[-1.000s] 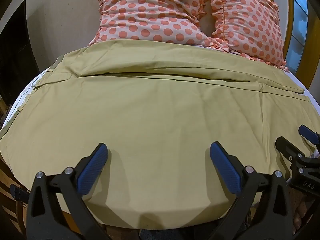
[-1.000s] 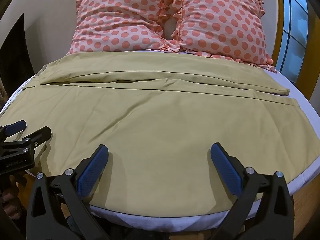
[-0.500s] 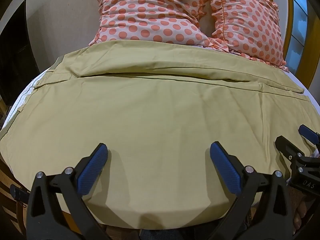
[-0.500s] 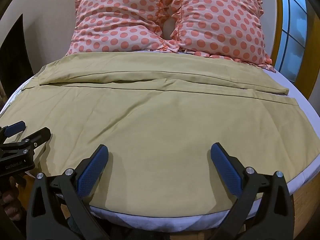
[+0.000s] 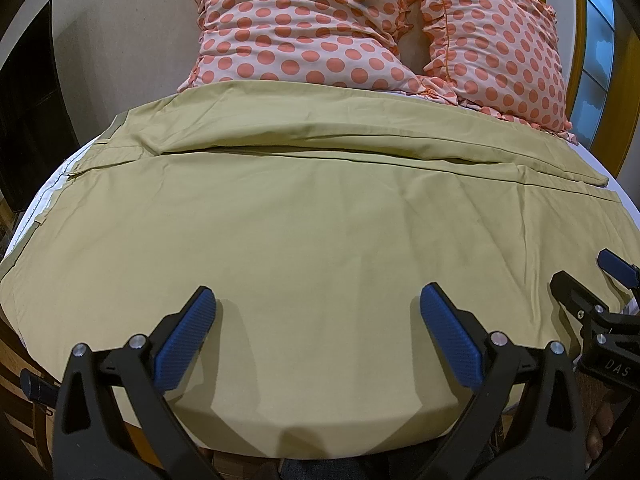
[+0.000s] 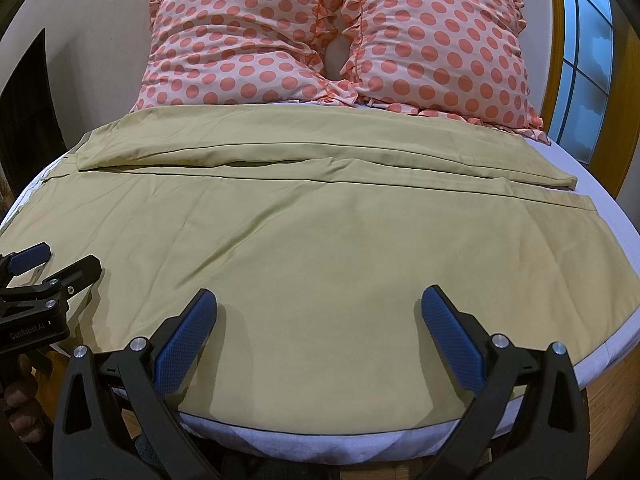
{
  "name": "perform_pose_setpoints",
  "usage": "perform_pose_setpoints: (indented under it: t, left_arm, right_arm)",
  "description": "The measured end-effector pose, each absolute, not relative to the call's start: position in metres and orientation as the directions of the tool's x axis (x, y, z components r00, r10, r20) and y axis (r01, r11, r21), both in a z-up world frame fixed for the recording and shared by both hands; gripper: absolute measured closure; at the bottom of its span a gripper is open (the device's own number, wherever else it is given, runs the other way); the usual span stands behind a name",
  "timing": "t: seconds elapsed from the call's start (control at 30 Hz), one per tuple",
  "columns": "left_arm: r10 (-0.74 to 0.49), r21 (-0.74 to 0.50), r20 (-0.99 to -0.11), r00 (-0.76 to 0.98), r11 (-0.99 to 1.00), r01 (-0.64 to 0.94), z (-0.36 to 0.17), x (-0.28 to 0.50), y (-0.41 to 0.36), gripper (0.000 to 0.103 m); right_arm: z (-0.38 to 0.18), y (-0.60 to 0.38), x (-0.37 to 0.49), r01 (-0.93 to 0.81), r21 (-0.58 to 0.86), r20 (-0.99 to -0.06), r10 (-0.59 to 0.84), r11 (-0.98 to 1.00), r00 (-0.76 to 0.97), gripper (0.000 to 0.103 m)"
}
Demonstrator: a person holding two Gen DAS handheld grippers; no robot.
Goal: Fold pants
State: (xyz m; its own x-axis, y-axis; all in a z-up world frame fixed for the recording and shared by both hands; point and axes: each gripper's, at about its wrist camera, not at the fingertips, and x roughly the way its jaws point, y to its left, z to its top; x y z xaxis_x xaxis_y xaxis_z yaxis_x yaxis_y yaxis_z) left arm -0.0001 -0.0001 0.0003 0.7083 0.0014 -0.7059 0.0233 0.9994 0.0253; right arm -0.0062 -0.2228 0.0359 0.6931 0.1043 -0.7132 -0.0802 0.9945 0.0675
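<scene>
Khaki pants (image 5: 304,216) lie spread flat across the bed, waistband at the left, leg hems at the right; they also show in the right wrist view (image 6: 320,232). One leg lies toward the pillows, the other toward me. My left gripper (image 5: 318,320) is open and empty, just above the near edge of the near leg. My right gripper (image 6: 319,320) is open and empty over the same leg, further right. Each gripper shows at the edge of the other's view: the right gripper (image 5: 580,280) and the left gripper (image 6: 52,264).
Two pink pillows with orange dots (image 6: 332,36) lean at the head of the bed. The white mattress edge (image 6: 320,436) shows below the pants. A window with a wooden frame (image 6: 584,60) is at the right. A dark panel (image 5: 28,112) stands at the left.
</scene>
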Motion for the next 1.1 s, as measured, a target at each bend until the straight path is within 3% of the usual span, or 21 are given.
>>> perform_pose_setpoints:
  t: [1.1]
  left_arm:
    - [0.002,0.026,-0.704,0.710,0.999,0.023,0.0004,-0.0002,-0.0001,0.002]
  right_arm:
    - [0.0355,-0.2235,-0.0076,-0.075,0.067,-0.705,0.101,0.995,0.702,0.001]
